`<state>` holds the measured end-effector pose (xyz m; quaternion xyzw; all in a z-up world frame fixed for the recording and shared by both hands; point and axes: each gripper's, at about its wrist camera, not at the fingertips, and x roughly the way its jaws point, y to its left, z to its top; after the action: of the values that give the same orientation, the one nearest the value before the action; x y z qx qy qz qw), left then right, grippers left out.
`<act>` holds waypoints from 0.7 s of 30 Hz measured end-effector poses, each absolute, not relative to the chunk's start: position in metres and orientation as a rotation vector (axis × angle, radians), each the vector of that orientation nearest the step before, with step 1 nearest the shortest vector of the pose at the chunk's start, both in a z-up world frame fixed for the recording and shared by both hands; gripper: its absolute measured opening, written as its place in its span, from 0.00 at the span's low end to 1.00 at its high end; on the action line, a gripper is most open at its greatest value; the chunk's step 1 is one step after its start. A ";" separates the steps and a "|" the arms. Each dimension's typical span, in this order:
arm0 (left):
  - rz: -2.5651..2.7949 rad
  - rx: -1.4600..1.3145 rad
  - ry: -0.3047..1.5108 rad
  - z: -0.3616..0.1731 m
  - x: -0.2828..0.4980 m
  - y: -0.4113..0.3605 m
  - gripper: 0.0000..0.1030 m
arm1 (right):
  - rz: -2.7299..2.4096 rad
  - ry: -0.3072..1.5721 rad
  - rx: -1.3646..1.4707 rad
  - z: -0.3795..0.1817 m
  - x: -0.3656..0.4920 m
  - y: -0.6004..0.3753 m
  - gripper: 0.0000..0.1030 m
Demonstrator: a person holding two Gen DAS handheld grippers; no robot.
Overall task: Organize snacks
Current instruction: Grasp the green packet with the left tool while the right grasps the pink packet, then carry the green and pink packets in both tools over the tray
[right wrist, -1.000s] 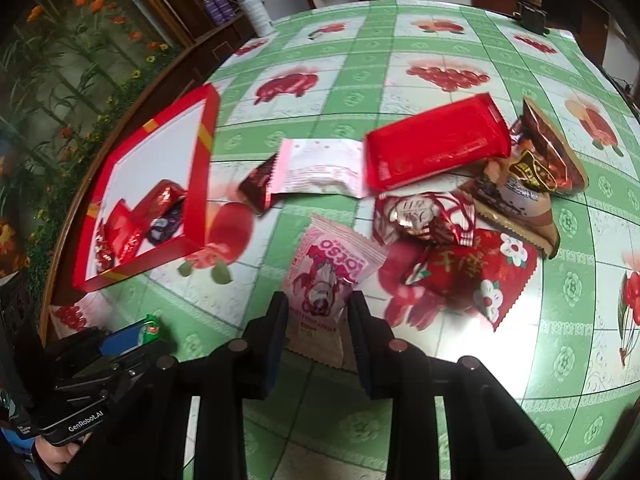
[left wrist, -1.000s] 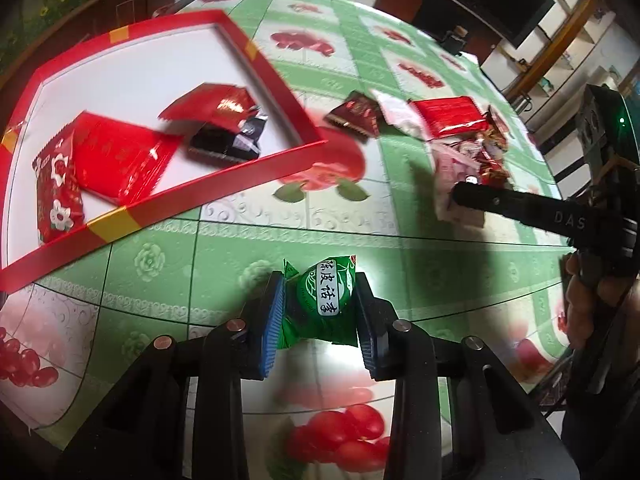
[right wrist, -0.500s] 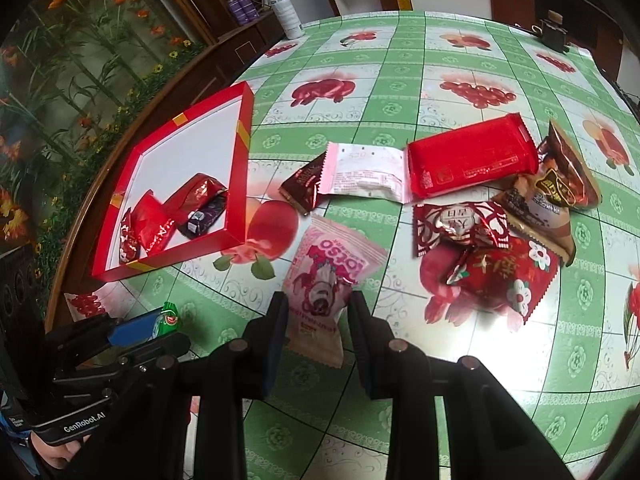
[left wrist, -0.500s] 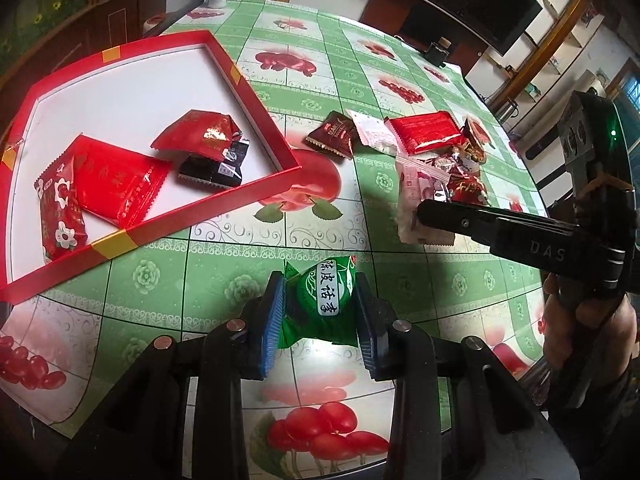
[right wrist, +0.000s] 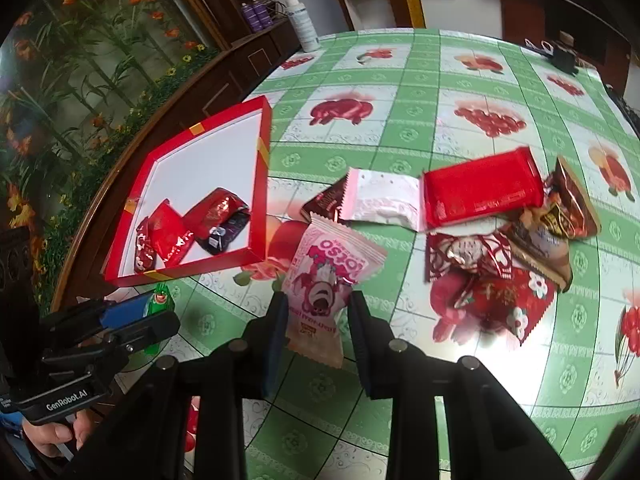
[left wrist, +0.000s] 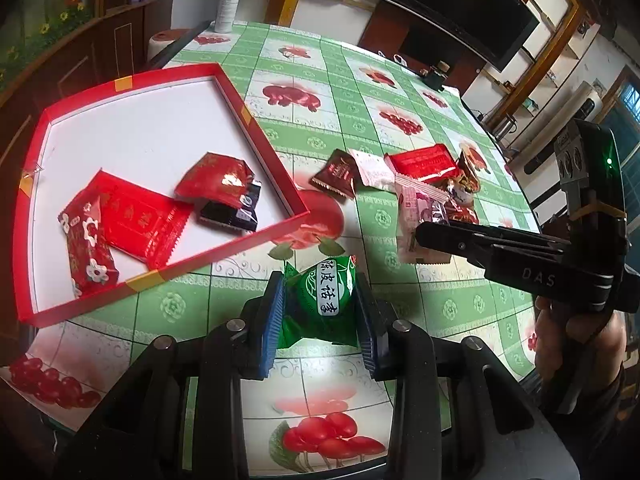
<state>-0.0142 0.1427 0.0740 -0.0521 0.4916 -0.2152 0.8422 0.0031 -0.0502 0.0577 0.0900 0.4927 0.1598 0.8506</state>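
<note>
My left gripper (left wrist: 320, 312) is shut on a green snack packet (left wrist: 320, 300) with a white label, held above the tablecloth just in front of the red tray (left wrist: 256, 140). My right gripper (right wrist: 316, 320) is shut on a pink bear-print snack packet (right wrist: 326, 280), lifted off the table right of the tray. The tray (right wrist: 262, 200) holds several red packets (left wrist: 132, 220) and a dark one (left wrist: 236, 212). The pink packet (left wrist: 416, 220) shows in the left wrist view too, pinched by the right gripper. A pile of loose snacks (right wrist: 492, 248) lies to the right.
A green and white fruit-print tablecloth (right wrist: 460, 120) covers the table. A flat red packet (right wrist: 480, 192), a white packet (right wrist: 380, 204) and a brown one (right wrist: 324, 204) lie between tray and pile. A white bottle (right wrist: 300, 20) stands at the far edge. A hand (right wrist: 60, 436) holds the left gripper.
Both grippers have risen with their packets; the table and tray look further below. The pink packet has come up off the tablecloth. Both grips are unchanged.
</note>
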 end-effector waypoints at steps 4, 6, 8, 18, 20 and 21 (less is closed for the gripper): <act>-0.451 -0.113 1.034 0.078 -0.013 0.147 0.31 | 0.352 1.034 0.169 0.061 0.005 -0.043 0.33; -0.450 -0.115 1.029 0.079 -0.013 0.148 0.31 | 0.359 1.037 0.159 0.062 0.007 -0.039 0.33; -0.447 -0.118 1.027 0.080 -0.013 0.150 0.31 | 0.364 1.039 0.149 0.062 0.007 -0.035 0.32; -0.423 -0.135 1.018 0.083 -0.011 0.165 0.31 | 0.392 1.038 0.120 0.066 0.012 -0.018 0.32; -0.415 -0.138 1.016 0.084 -0.009 0.168 0.31 | 0.398 1.037 0.116 0.068 0.014 -0.014 0.32; -0.411 -0.141 1.015 0.085 -0.008 0.170 0.31 | 0.403 1.036 0.115 0.069 0.016 -0.013 0.32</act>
<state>-0.0076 0.1702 0.0849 -0.0669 0.4822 -0.1954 0.8514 0.0163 -0.0125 0.0686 0.0544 0.4913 0.1910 0.8481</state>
